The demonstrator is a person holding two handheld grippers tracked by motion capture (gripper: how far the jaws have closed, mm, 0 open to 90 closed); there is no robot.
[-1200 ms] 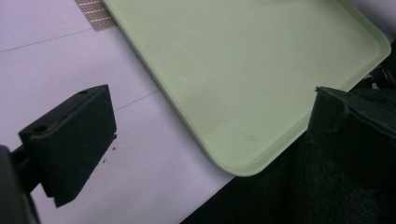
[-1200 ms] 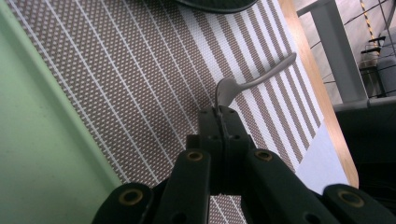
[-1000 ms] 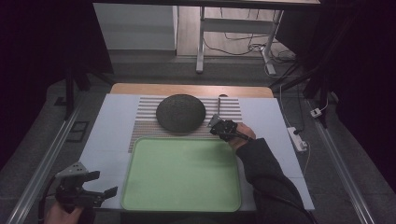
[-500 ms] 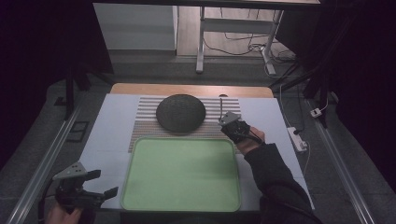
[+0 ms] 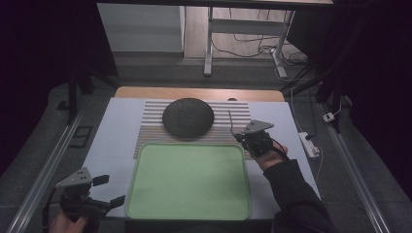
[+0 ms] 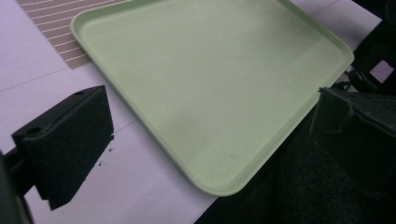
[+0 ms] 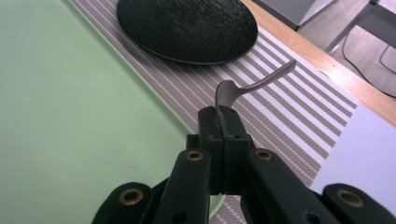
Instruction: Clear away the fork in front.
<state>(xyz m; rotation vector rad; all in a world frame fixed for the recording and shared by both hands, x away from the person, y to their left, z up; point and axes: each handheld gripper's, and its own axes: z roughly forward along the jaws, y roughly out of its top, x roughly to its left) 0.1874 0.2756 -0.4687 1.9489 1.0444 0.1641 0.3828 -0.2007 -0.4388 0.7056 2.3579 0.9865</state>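
Note:
My right gripper (image 5: 241, 137) is shut on one end of a metal spoon (image 5: 230, 121), just past the far right corner of the light green tray (image 5: 189, 179). In the right gripper view the spoon (image 7: 254, 84) rises from the closed jaws (image 7: 223, 123) and slants up over the striped placemat (image 7: 289, 116). A black round plate (image 5: 188, 116) lies on the placemat (image 5: 228, 109) beyond the tray. My left gripper (image 5: 111, 190) is held open at the tray's near left corner, with nothing between its pads (image 6: 65, 140).
The white table top (image 5: 116, 131) carries the mat and tray, with a wooden strip (image 5: 199, 92) at its far edge. A white power strip (image 5: 309, 143) lies off the table's right side. Table legs and cables stand on the floor beyond.
My right gripper has drawn back to the right and toward the near side, away from the plate, carrying the spoon. The left gripper has stayed put.

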